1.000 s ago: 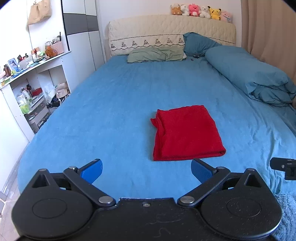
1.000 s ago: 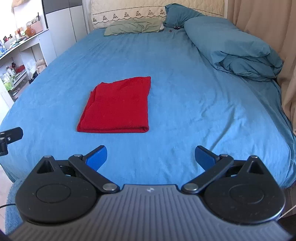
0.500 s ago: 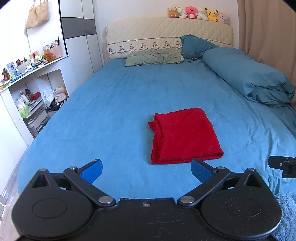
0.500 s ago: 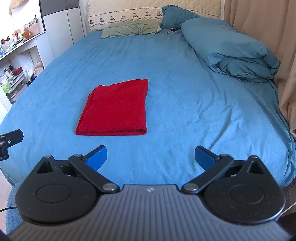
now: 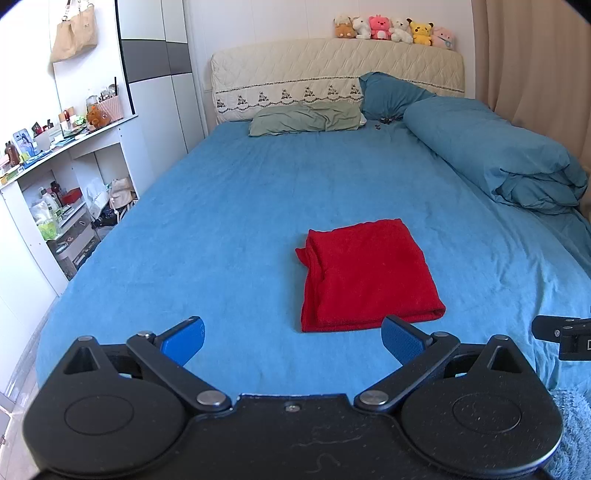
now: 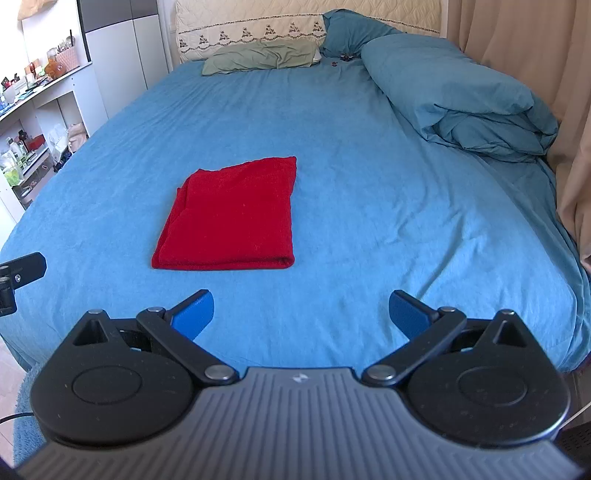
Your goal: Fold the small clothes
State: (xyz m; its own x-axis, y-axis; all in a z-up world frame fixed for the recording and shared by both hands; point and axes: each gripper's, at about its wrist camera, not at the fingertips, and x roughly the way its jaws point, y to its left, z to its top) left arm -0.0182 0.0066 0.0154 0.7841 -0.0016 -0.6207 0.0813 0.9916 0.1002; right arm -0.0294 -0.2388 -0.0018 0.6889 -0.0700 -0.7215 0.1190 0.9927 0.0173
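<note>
I hold my left gripper (image 5: 291,341) and right gripper (image 6: 301,314) spread wide, both empty. The folded red knit garment (image 5: 365,275) lies flat on the blue bedsheet (image 5: 229,206), ahead of both.

The red cloth (image 5: 365,277) at the centre looks like soft, matt terry with a fuzzy nap, its folded edge thick and rounded. The blue sheet (image 5: 229,229) under it is matt cloth, faintly napped and lightly creased. At 2 o'clock the duvet (image 5: 491,158) is smoother teal cloth in soft folds. At 12 o'clock the headboard cover (image 5: 332,70) is cream quilted fabric with a stitched border, and the toys (image 5: 391,27) on it are plush. The left gripper (image 5: 291,341) is matt black plastic, dusty, with shiny metal pivot pins and blue textured pads (image 5: 400,338). The right gripper (image 6: 301,314) has a ribbed grey plastic body.
</note>
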